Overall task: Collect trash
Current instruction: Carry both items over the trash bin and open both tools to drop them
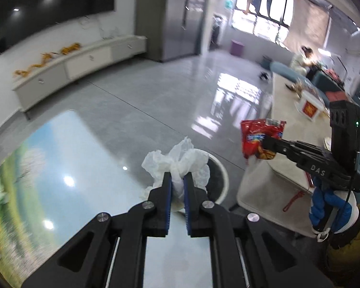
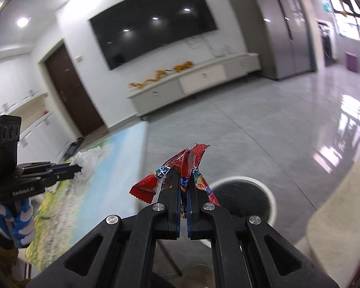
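Crumpled tissue (image 1: 177, 165) pinched in my left tongs (image 1: 177, 180), red snack wrapper (image 2: 180, 175) in right tongs (image 2: 185, 180), above white bin (image 2: 264, 192).

Glossy grey tile floor (image 2: 264, 124), wall-mounted dark TV (image 2: 153, 24), low white cabinet (image 2: 199, 76), bright windows (image 1: 264, 7)

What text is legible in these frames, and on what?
"DAS": on the body of the right gripper, seen from the left wrist view.
"Cenrobot.AI", roughly; small and soft: on the body of the left gripper, seen from the right wrist view.
Red snack wrapper: blue logo print, too crumpled and blurred to read.
White box with red panel: gold marks, unreadable.
White tissue: no print.
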Available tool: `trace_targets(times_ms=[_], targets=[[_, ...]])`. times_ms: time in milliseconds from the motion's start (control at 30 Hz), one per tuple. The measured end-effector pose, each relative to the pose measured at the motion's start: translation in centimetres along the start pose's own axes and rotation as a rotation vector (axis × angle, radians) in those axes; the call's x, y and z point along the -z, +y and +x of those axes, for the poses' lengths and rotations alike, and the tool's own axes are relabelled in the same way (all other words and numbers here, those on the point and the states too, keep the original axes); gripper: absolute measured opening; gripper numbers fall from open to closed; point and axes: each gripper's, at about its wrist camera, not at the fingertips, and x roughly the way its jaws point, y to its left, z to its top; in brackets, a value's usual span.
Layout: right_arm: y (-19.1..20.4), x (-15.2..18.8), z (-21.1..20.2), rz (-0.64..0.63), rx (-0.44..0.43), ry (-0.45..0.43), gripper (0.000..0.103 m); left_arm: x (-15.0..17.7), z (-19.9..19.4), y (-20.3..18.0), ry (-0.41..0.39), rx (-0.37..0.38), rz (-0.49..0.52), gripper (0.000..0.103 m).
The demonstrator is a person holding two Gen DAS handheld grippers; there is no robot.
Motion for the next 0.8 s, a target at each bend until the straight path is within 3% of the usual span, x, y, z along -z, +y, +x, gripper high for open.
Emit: trace_targets(times_ms=[133, 300, 500, 533, 600, 633, 667, 800], targets=[[-2.8, 0.0, 3.2, 0.025, 0.055, 0.061, 0.005, -1.9, 6.1, -1.6, 0.078, 0.013, 0.021, 0.009], [-5.8, 0.2, 8.2, 0.046, 0.104, 0.145, 0.007, -3.4, 13.0, -0.9, 0.181, 0.003, -0.027, 0.01], [-7.2, 0.9, 13.8, 0.067, 0.128, 0.231, 0.009, -3.9, 17.9, -0.1, 0.224, 0.049, -0.089, 0.012], [-7.5, 1.2, 14.7, 0.072, 0.13, 0.243, 0.015, -3.9, 18.3, -0.1, 0.228, 0.055, -0.096, 0.014], [-7.8, 1.2, 15.7, 0.08, 0.142, 0.255, 0.027, -4.0, 19.1, 0.0, 0.231, 0.071, -0.113, 0.028], [-8.1, 1.5, 16.0, 0.086, 0.144, 0.26, 0.032, -3.7, 19.1, 0.3, 0.227, 0.073, -0.12, 0.043], [-8.4, 1.6, 16.2, 0.095, 0.15, 0.265, 0.032, -3.7, 19.1, 0.4, 0.217, 0.074, -0.13, 0.049], [-8.7, 2.2, 16.0, 0.103, 0.173, 0.267, 0.033, -3.7, 18.6, 0.4, 0.195, 0.067, -0.126, 0.049]])
